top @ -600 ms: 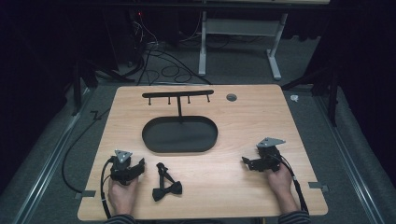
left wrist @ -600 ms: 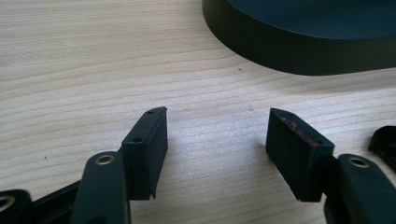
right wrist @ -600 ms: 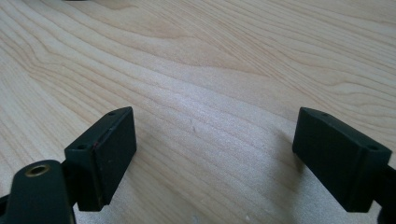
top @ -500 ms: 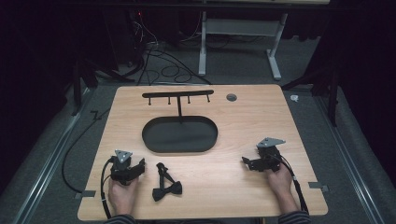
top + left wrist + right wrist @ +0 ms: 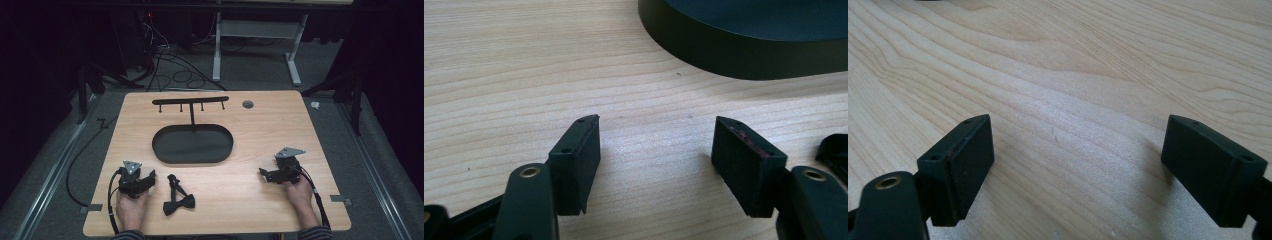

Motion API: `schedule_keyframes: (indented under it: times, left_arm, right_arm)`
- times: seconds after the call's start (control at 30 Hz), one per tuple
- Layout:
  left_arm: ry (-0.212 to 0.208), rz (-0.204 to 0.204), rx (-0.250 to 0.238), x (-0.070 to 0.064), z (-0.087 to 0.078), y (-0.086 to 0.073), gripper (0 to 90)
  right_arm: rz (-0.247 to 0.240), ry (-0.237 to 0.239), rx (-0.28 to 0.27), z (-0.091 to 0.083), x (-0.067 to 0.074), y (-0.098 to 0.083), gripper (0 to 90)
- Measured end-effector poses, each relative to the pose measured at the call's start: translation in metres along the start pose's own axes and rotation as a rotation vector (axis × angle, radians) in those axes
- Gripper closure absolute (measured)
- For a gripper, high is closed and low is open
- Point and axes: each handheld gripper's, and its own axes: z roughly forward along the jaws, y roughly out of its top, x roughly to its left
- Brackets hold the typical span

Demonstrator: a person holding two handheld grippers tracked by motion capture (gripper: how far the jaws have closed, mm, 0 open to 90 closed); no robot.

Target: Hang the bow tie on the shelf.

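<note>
A black bow tie [image 5: 178, 198] with its strap lies on the wooden table [image 5: 260, 135] near the front edge. Just left of it rests my left gripper [image 5: 148, 178], open, pointing toward the bow tie and the tray. In the left gripper view [image 5: 656, 135] its jaws stand wide over bare wood, with the tray wall [image 5: 744, 52] ahead and a black edge of the bow tie [image 5: 835, 152] at the right. At the front right my right gripper [image 5: 264, 174] sits open; the right gripper view [image 5: 1078, 145] has bare wood between the jaws.
A black oval tray [image 5: 192, 144] forms the base of a stand with a post and a hook bar [image 5: 190, 102] at the table's middle back. A small round grommet [image 5: 247, 104] sits near the far edge. Cables [image 5: 170, 70] lie on the floor beyond.
</note>
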Motion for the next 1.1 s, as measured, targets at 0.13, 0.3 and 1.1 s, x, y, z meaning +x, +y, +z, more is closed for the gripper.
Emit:
schedule_keyframes:
  times: [0.13,0.3,1.1]
  left_arm:
    - [0.0,0.0,0.0,0.0,0.0,0.0,36.8]
    - [-0.001,0.001,0.0,0.0,0.0,0.0,36.9]
    - [-0.082,0.025,-0.015,-0.007,-0.026,0.009,37.5]
  right_arm:
    - [0.001,0.0,0.0,0.0,0.0,0.0,14.3]
    - [0.003,0.0,-0.002,0.0,0.0,0.0,14.3]
    - [0.003,-0.001,-0.001,0.0,0.0,0.0,14.3]
